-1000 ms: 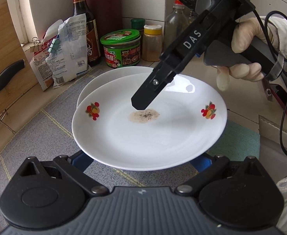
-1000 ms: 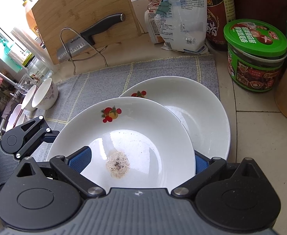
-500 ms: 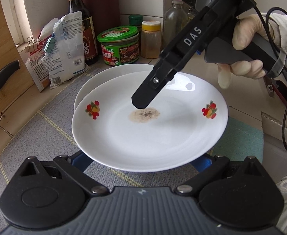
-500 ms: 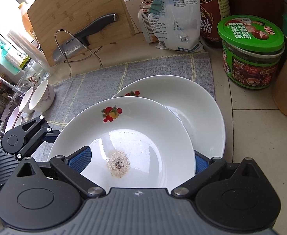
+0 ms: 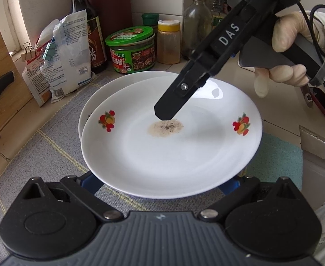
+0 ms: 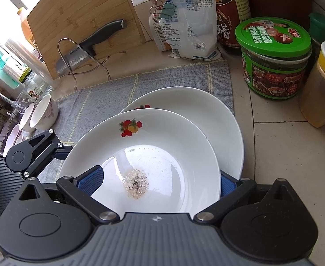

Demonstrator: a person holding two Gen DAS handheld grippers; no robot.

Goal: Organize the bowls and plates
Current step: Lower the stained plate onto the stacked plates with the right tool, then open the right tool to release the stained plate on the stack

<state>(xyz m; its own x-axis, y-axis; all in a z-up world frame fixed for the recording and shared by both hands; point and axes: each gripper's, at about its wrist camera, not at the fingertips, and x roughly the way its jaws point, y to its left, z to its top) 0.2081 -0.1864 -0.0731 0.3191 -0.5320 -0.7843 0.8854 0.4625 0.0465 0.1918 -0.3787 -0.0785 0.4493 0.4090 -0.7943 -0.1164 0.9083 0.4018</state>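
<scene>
Left wrist view: the upper plate, white with fruit decals and a speckled beige residue at its centre, lies over a second plate on the grey mat covering the surface; only the far rim of the lower one shows. The left hand-held gripper has its blue pads spread wide under the near edge of the upper plate (contact with the rim cannot be confirmed from here). The right hand-held gripper, held by a gloved hand, comes in from the upper right with one black finger tip poised just above the residue. Right wrist view: its blue pads stand apart on either side of the upper plate, the left one over the inner wall, the right one outside the rim, nothing pinched. Lower plate offset toward the far right. Behind the mat: green-lidded jar, yellow-capped jar, dark sauce bottle, clipped bags, a knife in a wire rack against a wooden board. Bowls stand at the far left.
</scene>
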